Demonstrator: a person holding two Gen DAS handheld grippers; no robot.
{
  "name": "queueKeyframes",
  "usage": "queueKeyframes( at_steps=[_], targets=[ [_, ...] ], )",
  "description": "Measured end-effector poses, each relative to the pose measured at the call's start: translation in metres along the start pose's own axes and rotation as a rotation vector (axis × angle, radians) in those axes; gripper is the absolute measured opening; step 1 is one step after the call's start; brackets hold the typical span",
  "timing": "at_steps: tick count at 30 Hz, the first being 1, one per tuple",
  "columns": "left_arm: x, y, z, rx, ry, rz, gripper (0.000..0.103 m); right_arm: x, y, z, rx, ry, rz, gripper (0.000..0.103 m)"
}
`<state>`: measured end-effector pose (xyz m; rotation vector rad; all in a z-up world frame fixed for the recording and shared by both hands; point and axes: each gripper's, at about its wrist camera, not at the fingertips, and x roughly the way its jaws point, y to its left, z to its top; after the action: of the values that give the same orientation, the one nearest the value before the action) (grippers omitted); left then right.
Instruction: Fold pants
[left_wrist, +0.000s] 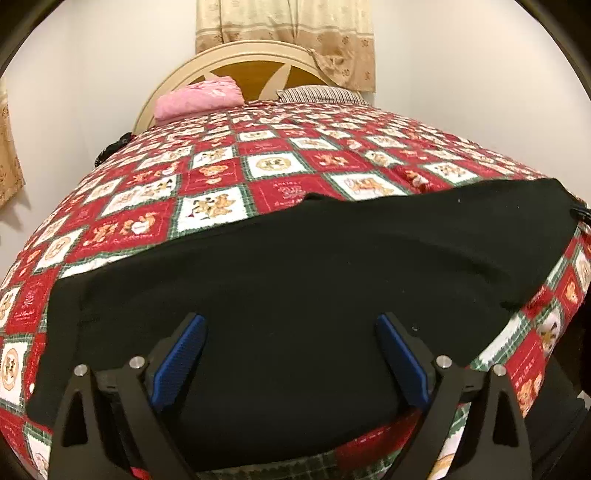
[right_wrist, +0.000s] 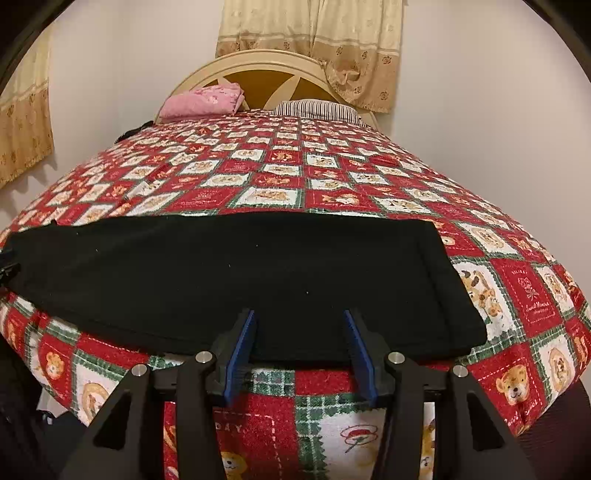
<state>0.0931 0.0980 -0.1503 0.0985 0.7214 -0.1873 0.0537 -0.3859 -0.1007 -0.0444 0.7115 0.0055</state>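
Broadly, surface: a bed under a red, white and green teddy-bear quilt (right_wrist: 280, 177).
Room: pale walls, beige patterned curtains (right_wrist: 314, 33), a cream arched headboard (left_wrist: 255, 55); a folded pink blanket (left_wrist: 199, 98) and a striped pillow (right_wrist: 314, 107) lie at the far end.
Pants: black pants (left_wrist: 295, 266) lie flat across the quilt's near edge.
Left gripper (left_wrist: 291, 321): released, blue pads wide apart, over the pants with cloth below and ahead.
Right gripper (right_wrist: 299, 317): released, jaws parted, tips over the pants' near hem, nothing pinched.
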Motion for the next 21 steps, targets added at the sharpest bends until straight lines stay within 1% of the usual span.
queueKeyframes(
  at_steps=[1, 2, 3, 5, 8, 10, 13, 15, 16, 18, 21],
  targets=[
    [-0.002, -0.001, 0.002, 0.002, -0.008, 0.015, 0.096, -0.006, -0.007, 0.003, 0.034, -0.007, 0.016, 0.051],
    [-0.007, 0.0, 0.005, 0.002, -0.025, 0.032, 0.096, -0.012, -0.011, 0.005, 0.055, -0.024, 0.014, 0.051],
    [-0.009, 0.001, 0.008, -0.001, -0.038, 0.043, 0.096, -0.021, -0.021, 0.007, 0.087, -0.055, -0.003, 0.051],
    [-0.013, 0.008, 0.013, -0.012, -0.05, 0.084, 0.096, -0.032, -0.04, 0.011, 0.16, -0.083, -0.024, 0.051],
    [-0.005, 0.026, 0.012, -0.039, -0.013, 0.139, 0.096, -0.033, -0.081, 0.009, 0.317, -0.061, -0.052, 0.051],
    [0.0, 0.035, 0.008, -0.071, 0.011, 0.147, 0.096, -0.03, -0.096, 0.006, 0.37, -0.049, -0.043, 0.051],
    [0.003, 0.042, 0.001, -0.099, 0.023, 0.159, 0.096, -0.023, -0.111, 0.002, 0.42, -0.029, -0.022, 0.051],
    [0.002, 0.043, -0.001, -0.109, 0.018, 0.159, 0.096, -0.017, -0.116, 0.001, 0.442, -0.019, 0.016, 0.051],
    [0.002, 0.043, -0.001, -0.109, 0.018, 0.16, 0.096, -0.014, -0.116, 0.002, 0.442, -0.011, 0.027, 0.051],
    [0.004, 0.042, -0.001, -0.105, 0.023, 0.165, 0.098, -0.006, -0.117, 0.003, 0.434, 0.009, 0.016, 0.051],
    [0.006, 0.042, -0.001, -0.103, 0.028, 0.172, 0.1, 0.002, -0.118, 0.006, 0.43, 0.005, 0.028, 0.05]
  ],
)
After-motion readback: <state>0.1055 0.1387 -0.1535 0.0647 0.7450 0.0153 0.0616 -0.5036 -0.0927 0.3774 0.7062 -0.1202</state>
